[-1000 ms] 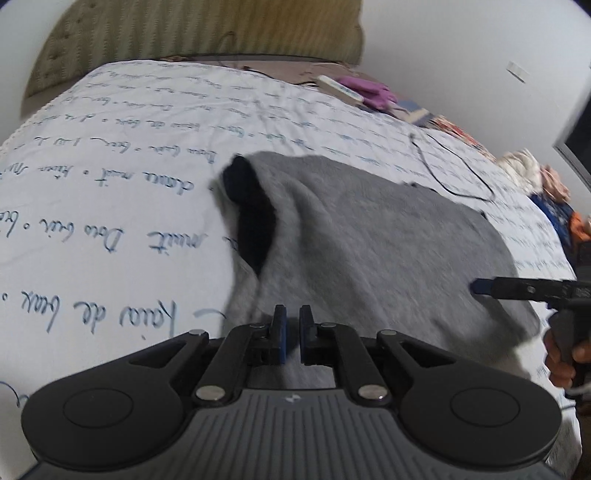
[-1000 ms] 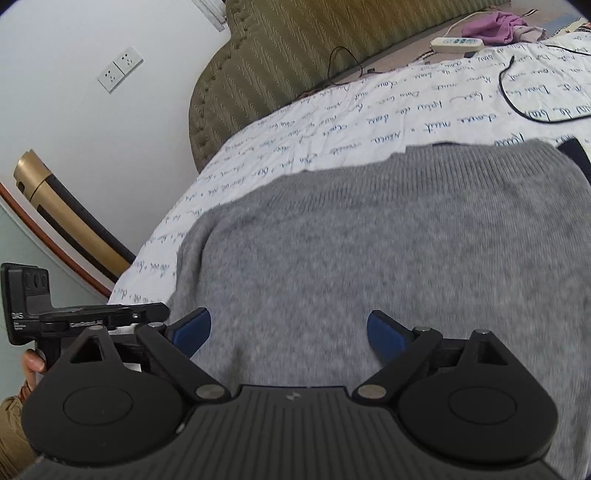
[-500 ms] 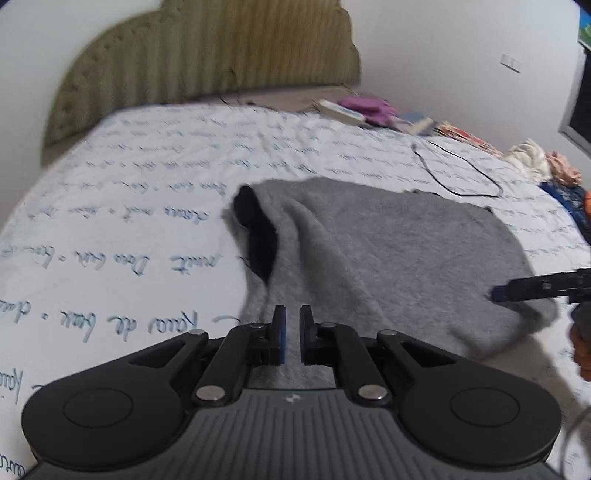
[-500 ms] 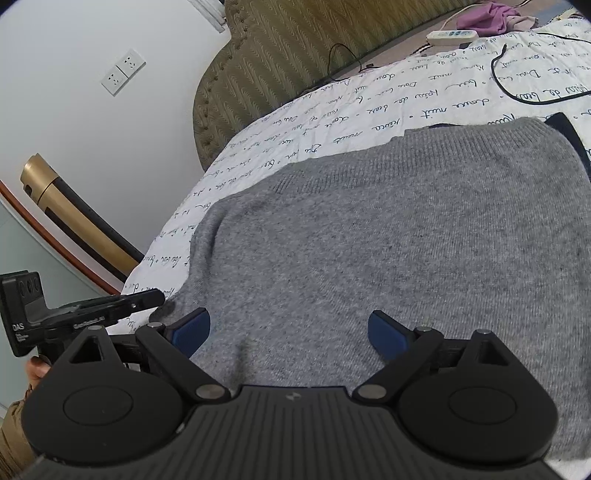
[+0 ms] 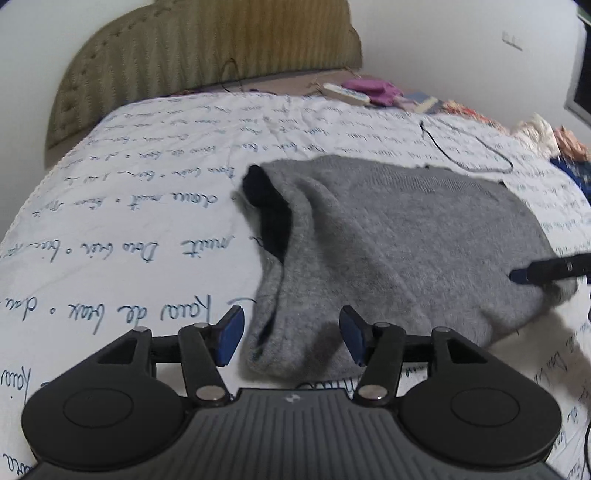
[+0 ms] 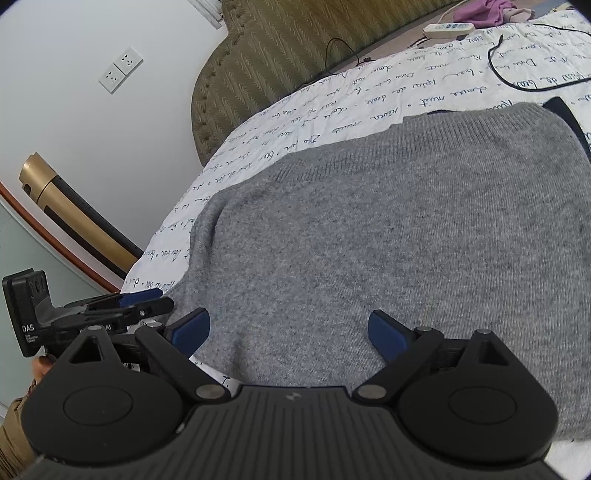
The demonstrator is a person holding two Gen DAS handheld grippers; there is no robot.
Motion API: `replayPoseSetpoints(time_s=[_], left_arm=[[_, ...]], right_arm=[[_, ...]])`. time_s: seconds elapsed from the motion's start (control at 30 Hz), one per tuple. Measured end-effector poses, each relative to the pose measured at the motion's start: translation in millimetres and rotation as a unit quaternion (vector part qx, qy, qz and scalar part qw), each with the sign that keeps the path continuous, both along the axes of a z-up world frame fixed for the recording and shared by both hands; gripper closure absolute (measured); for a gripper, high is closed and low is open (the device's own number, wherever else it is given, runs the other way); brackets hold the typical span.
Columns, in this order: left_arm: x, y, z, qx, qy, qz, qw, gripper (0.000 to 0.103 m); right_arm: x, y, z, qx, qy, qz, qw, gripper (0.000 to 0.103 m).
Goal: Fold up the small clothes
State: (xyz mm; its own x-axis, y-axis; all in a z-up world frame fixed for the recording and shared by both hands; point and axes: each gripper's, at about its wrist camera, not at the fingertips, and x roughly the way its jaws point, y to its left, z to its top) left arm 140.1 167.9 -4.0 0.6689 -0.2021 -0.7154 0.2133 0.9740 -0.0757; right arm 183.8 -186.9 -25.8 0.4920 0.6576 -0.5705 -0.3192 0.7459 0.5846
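Note:
A grey knitted sweater with a black inner layer showing at its left fold lies on the white bedsheet printed with blue script. My left gripper hovers at the sweater's near folded corner. Its jaws are opening, and the grey cloth lies between the blue pads without being pinched. My right gripper stands open over the near edge of the sweater, holding nothing. Its fingertip shows at the right in the left wrist view. The left gripper is seen low at the left in the right wrist view.
An olive padded headboard closes the far end of the bed. A black cable loops on the sheet beyond the sweater. A power strip and a purple cloth lie near the headboard. A pile of clothes sits at the far right.
My left gripper's jaws went from shut on the sweater's near edge to open, letting the cloth drop onto the bed. The right gripper has stayed open over the sweater.

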Motion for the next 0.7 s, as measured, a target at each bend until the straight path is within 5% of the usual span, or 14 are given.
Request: replayPoseSetpoints(time_s=[0.07,0.2,0.7], left_arm=[[0,-2,-3,0.002,0.003,-0.001,1.0,0.056],[0,3,-6,0.005,0.017,0.013,0.9998,0.096],[-36,30,-4,-0.029,0.021,0.041,0.9985,0.1]], right_arm=[[0,1,-1,0.001,0.002,-0.001,1.0,0.008],[-1,2,-2,0.001,0.003,0.001,1.0,0.007],[-6,25,12,-0.014,-0.029,0.026,0.999,0.007]])
